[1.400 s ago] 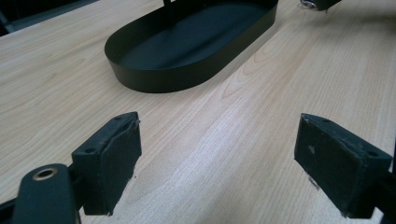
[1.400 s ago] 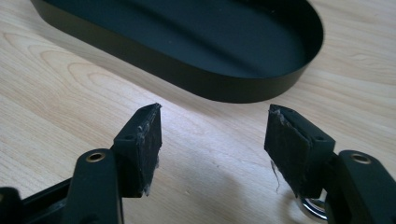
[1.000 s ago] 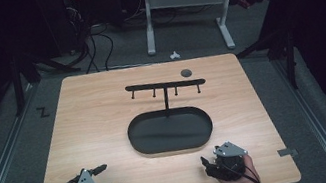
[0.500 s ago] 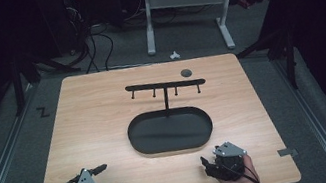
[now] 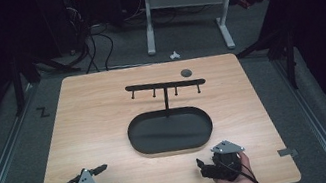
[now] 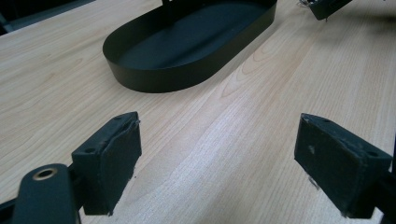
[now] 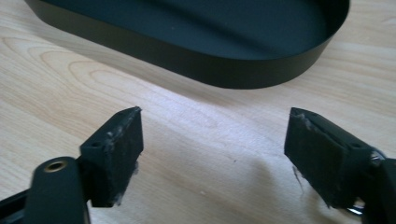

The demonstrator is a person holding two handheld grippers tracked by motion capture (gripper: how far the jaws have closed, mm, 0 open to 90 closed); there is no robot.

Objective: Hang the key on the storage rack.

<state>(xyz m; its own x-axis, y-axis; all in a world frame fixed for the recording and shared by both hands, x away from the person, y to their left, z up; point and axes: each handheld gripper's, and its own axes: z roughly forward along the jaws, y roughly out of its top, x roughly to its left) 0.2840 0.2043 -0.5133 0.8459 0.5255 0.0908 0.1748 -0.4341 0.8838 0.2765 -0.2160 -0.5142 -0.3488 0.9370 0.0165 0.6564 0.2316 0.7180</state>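
A black oval tray lies at the middle of the wooden table, with a thin post rising from its far side to a black crossbar that carries several small pegs. My left gripper rests near the table's front left edge, open, with bare wood between its pads. My right gripper sits near the front edge at the right, just in front of the tray, open and holding nothing. The tray lies ahead of the left gripper, apart from it.
A small dark round disc lies on the table beyond the crossbar's right end. Behind the table stand a white desk frame and loose cables on a grey floor. Metal rails run along both sides of the table.
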